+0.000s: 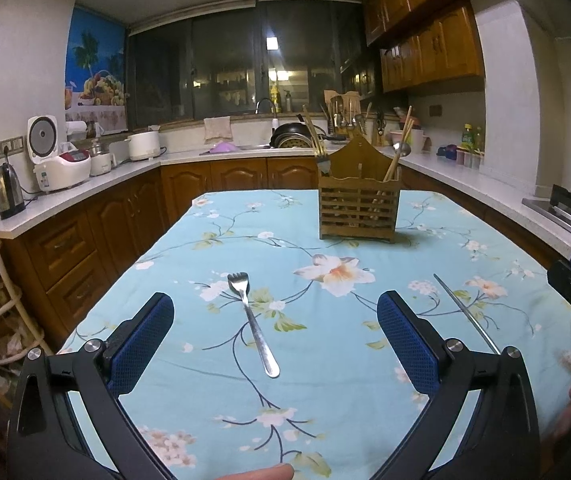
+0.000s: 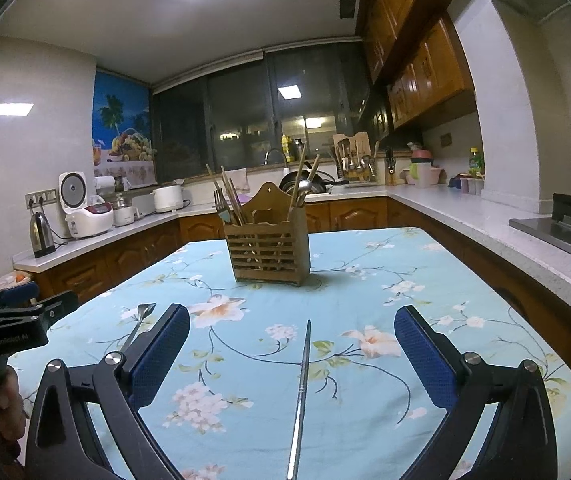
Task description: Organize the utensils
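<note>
Table with blue floral cloth, largest thing in view. On it, far centre, one wooden holder, upright, slatted front, two compartments. Left compartment: forks and chopsticks, count unclear. Right compartment: chopsticks and a ladle or spoon, sticking up and leaning.

My left gripper: jaws wide open, nothing between the pads, hovering over the table. One fork lies flat on the cloth between my fingers, not touching them; long axis runs away from me, tines pointing toward the far side, handle near me and skewed slightly right.

My right gripper: jaws wide open, holding nothing. One metal chopstick lies flat between its fingers, long axis nearly straight ahead, thin tip pointing at the holder, thick end toward me.

So two loose utensils on the cloth, both well short of the holder, chopstick right of fork.

Writing: left gripper body, seen from the right wrist view, reads "GenRobot.AI". Other labels too small to read.
</note>
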A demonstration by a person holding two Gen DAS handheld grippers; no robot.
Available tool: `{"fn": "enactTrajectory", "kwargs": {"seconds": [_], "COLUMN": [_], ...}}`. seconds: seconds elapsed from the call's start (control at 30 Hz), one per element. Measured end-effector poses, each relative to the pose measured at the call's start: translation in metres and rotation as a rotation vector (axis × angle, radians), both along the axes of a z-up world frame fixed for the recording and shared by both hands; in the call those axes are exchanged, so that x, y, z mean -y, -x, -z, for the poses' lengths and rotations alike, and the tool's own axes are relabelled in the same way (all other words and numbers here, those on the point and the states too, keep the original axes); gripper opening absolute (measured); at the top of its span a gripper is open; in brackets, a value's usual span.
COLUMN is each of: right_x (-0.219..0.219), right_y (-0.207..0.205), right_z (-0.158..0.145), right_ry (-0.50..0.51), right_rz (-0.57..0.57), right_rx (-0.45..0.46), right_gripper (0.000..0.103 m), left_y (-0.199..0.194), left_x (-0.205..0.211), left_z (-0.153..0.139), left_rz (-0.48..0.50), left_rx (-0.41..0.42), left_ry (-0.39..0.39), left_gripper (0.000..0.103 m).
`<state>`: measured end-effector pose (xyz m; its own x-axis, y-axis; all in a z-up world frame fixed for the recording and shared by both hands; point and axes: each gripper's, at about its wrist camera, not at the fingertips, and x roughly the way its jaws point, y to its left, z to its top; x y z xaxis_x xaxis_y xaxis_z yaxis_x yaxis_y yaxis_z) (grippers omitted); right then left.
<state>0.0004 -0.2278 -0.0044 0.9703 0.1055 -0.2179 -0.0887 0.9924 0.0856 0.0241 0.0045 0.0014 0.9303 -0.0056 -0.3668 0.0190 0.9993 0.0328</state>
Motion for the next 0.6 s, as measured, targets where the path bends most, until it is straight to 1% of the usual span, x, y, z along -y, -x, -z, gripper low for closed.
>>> {"fn": "enactTrajectory", "kwargs": {"seconds": [0.17, 0.6], "right_x": [-0.0012, -0.0029], "right_y": [0.0008, 0.0004], "right_z": [0.0015, 0.0011], "right_ry": [-0.002, -0.005], "right_rz": [-0.005, -0.008], "right_rx": [-0.003, 0.0], "right_gripper": [0.103, 0.103], "left_y": [0.0008, 0.0009], "left_x": [0.0021, 0.0028], "left_z": [-0.0012, -0.0007], "left_rz": [0.001, 0.003], "left_rx": [0.004, 0.002], "left_ry": [-0.014, -0.015], "left_gripper": [0.103, 0.103]}}
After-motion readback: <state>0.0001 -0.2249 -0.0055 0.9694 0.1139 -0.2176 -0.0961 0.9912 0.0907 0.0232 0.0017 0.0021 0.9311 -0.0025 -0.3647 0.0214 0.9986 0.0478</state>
